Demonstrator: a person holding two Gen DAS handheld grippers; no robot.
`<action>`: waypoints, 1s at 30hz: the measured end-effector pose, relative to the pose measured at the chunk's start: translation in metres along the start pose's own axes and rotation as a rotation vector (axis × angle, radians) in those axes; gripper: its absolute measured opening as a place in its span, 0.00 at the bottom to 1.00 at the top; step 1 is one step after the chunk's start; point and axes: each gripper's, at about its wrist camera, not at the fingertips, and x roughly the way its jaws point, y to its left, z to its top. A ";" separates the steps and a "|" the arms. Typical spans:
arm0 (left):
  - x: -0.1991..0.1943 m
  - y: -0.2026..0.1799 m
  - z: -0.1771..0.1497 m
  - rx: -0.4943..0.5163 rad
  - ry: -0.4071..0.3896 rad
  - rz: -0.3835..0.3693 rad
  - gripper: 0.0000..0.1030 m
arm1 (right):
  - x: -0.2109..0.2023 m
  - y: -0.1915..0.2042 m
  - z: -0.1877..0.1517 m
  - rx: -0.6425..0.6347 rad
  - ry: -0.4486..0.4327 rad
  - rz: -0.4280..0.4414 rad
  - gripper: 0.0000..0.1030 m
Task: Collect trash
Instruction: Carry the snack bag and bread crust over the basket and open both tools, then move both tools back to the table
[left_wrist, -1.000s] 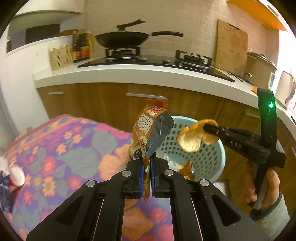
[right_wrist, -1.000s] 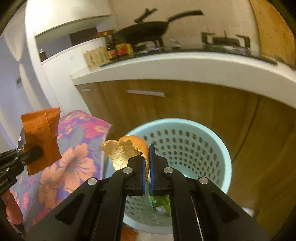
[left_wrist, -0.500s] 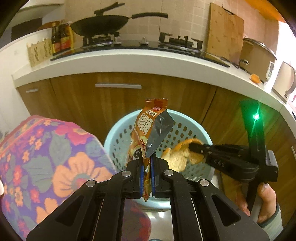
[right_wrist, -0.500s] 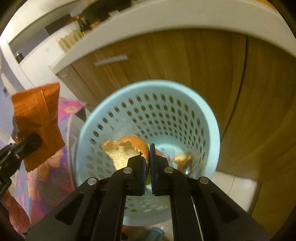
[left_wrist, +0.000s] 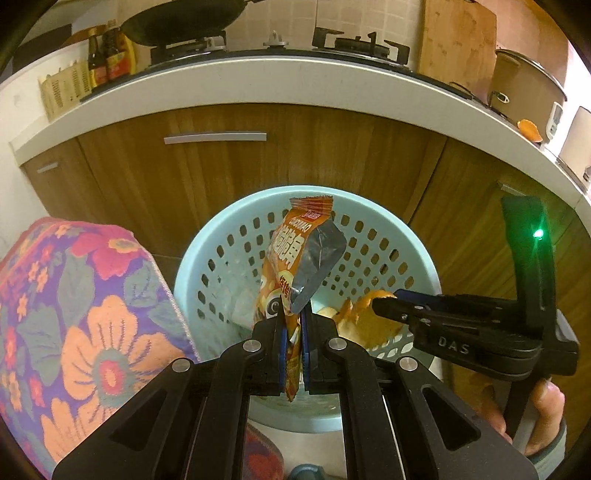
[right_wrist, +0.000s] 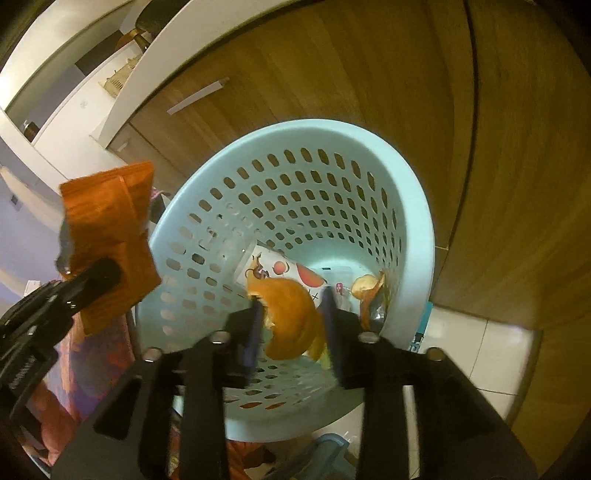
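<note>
A light blue perforated trash basket (left_wrist: 229, 236) (right_wrist: 354, 147) stands on the floor before wooden cabinets. My left gripper (left_wrist: 292, 332) is shut on an orange snack bag (left_wrist: 295, 254), held upright over the basket's near rim; the bag also shows in the right wrist view (right_wrist: 107, 229). My right gripper (right_wrist: 291, 325) is open over the basket mouth, and an orange peel (right_wrist: 291, 314) sits loose between its spread fingers. In the left wrist view the right gripper (left_wrist: 384, 304) reaches in from the right beside the peel (left_wrist: 365, 325). More peel (right_wrist: 365, 286) and a printed wrapper (right_wrist: 284, 271) lie inside the basket.
A floral-cloth table (left_wrist: 74, 317) is at the left, touching the basket. Wooden cabinet doors (left_wrist: 258, 155) and a white counter with a stove and wok (left_wrist: 184, 18) stand behind. White floor tiles (right_wrist: 480, 354) lie to the right of the basket.
Both grippers moved in closer over the basket. My right gripper opened, and the orange peel is loose between its fingers. The left gripper still grips the snack bag.
</note>
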 end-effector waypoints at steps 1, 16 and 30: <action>0.001 0.000 0.000 0.002 0.001 0.000 0.04 | -0.003 0.000 0.001 -0.004 -0.007 -0.003 0.43; -0.013 -0.002 -0.005 0.003 -0.040 0.016 0.33 | -0.052 0.018 0.011 -0.059 -0.137 -0.005 0.45; -0.077 0.013 -0.017 -0.029 -0.165 0.048 0.36 | -0.085 0.065 0.010 -0.142 -0.208 0.020 0.45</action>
